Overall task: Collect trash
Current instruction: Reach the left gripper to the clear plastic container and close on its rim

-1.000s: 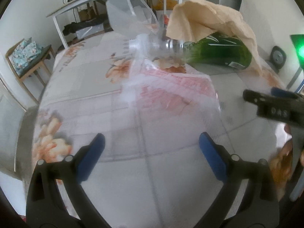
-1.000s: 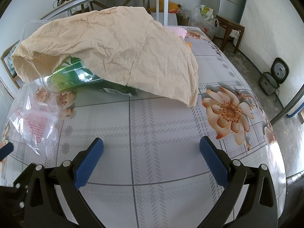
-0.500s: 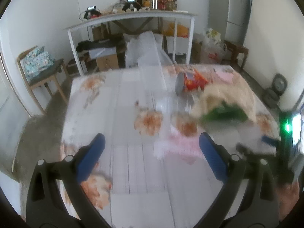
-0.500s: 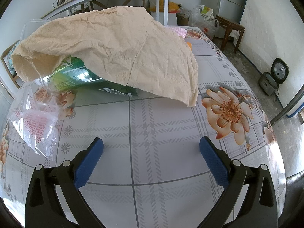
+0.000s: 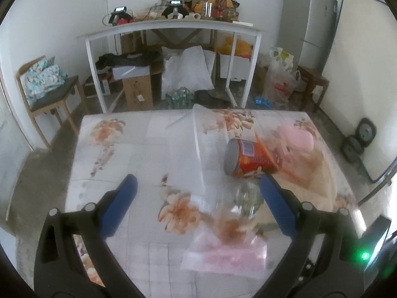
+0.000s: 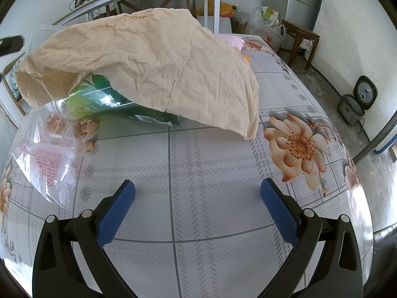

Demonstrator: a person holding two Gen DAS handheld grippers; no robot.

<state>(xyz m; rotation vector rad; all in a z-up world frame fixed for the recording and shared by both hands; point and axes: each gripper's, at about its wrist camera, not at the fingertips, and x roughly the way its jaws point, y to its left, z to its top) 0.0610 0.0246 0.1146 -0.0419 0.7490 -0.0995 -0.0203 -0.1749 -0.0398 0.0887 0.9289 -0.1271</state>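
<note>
Both tools are wide open and hold nothing. The right gripper [image 6: 197,196] sits low over the table [image 6: 211,168]. The green bottle [image 6: 111,109] lies on its side under the big paper sheet [image 6: 153,69], straight ahead, long way pointing left to right. The left gripper [image 5: 196,191] is high up and blurry, maybe farther off.

The tablecloth [image 6: 198,164] is white with a grey plaid grid and orange-peach flowers. The crumpled paper [image 6: 153,64] is beige. The bottle [image 6: 104,104] beneath it is green with a pale label. The can [image 5: 248,157] is orange-red with a grey end. The clear bag [image 6: 49,159] carries pink print. Gripper pads [image 6: 116,213] are blue on black arms.
</note>
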